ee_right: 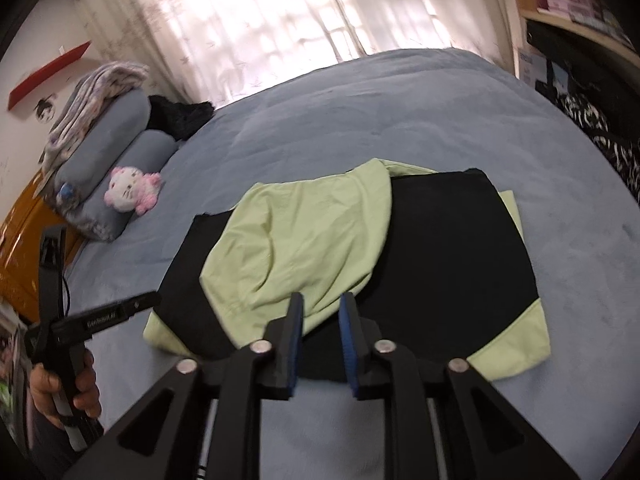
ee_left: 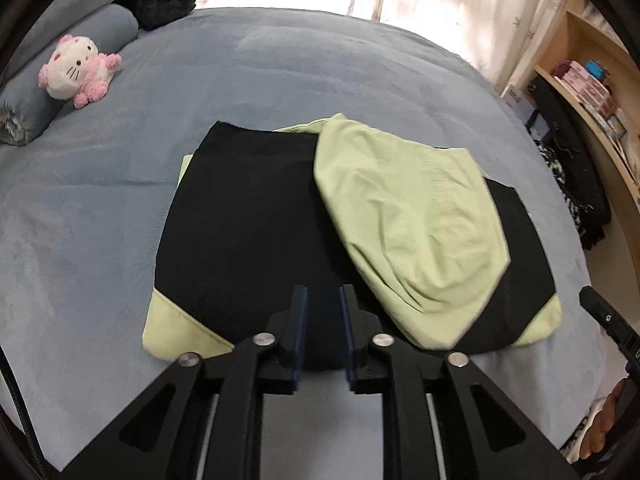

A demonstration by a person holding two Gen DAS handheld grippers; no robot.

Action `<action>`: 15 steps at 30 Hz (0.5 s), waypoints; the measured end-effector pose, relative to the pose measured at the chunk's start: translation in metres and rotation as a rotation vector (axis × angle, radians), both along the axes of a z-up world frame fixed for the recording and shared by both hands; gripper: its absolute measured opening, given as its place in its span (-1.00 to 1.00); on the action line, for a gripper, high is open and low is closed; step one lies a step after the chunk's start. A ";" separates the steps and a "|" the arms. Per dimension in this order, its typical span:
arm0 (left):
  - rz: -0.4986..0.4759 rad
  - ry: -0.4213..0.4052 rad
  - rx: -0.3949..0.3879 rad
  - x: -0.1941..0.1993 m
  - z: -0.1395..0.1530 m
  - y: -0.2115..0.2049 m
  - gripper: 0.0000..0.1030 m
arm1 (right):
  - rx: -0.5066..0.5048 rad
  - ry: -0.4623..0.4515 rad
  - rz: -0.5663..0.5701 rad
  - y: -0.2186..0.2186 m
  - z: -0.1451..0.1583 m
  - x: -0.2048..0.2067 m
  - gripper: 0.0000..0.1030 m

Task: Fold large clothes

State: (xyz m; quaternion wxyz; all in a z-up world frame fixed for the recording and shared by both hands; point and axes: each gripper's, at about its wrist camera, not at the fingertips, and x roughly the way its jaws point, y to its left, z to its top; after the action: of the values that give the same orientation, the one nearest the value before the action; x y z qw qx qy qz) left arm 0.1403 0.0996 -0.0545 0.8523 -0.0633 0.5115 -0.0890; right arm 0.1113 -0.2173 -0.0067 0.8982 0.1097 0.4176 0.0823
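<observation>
On the wide blue-grey bed, which fills most of both views, a black and pale green garment lies folded into a rough rectangle near the close edge. Its top face is mostly black, with green corners showing at the near left and near right. A loose green flap lies crumpled across the black panel, toward the right side in the left wrist view and toward the left side in the right wrist view.

Behind the bed, pale curtains glow with window light. A wooden shelf with boxes and dark clothing stands off the bed's right side. Two blue-grey pillows sit at the far left corner, with a patterned blanket heaped on the upper one and a dark furry thing beside them. A pink and white plush cat leans against the lower pillow.

The left gripper hovers over the garment's near edge, fingers apart with only black cloth showing between the blue pads, gripping nothing. The right gripper sits above the near edge as well, its fingers parted around the hem of the green flap but not closed on it. In the right wrist view a hand holds the left gripper's handle off the bed's near left side.
</observation>
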 end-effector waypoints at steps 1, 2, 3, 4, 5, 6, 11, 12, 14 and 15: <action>-0.006 -0.003 -0.001 -0.003 0.003 -0.001 -0.48 | -0.011 0.000 0.007 0.003 0.002 -0.004 -0.37; -0.012 -0.003 0.001 -0.008 0.005 -0.004 -0.41 | -0.020 -0.002 0.013 0.006 0.004 -0.009 -0.26; -0.017 -0.001 0.005 -0.013 0.006 -0.007 -0.21 | -0.029 -0.001 0.019 0.009 0.004 -0.013 -0.24; -0.020 0.003 0.004 -0.013 0.004 -0.007 0.01 | -0.037 0.004 0.025 0.011 0.002 -0.014 -0.23; -0.025 0.011 0.002 -0.013 0.001 -0.008 0.06 | -0.043 0.012 0.027 0.012 -0.001 -0.014 -0.23; -0.034 0.018 -0.004 -0.013 -0.004 -0.010 0.06 | -0.051 0.027 0.026 0.015 -0.007 -0.013 -0.23; -0.078 0.066 -0.040 -0.004 -0.034 -0.020 0.06 | 0.002 0.120 0.022 0.018 -0.046 0.002 -0.23; -0.080 0.079 -0.056 0.000 -0.039 -0.020 0.06 | 0.021 0.134 0.023 0.019 -0.053 0.006 -0.23; -0.082 0.106 -0.097 0.011 -0.054 -0.022 0.06 | 0.056 0.163 0.021 0.020 -0.070 0.017 -0.23; -0.080 0.120 -0.114 0.016 -0.060 -0.022 0.05 | 0.073 0.176 0.020 0.020 -0.079 0.022 -0.23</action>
State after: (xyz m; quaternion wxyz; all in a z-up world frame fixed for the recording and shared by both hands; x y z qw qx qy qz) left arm 0.1560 0.0772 -0.1149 0.8110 -0.0965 0.5577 -0.1481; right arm 0.1336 -0.1975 -0.0856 0.8527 0.1449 0.4925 0.0963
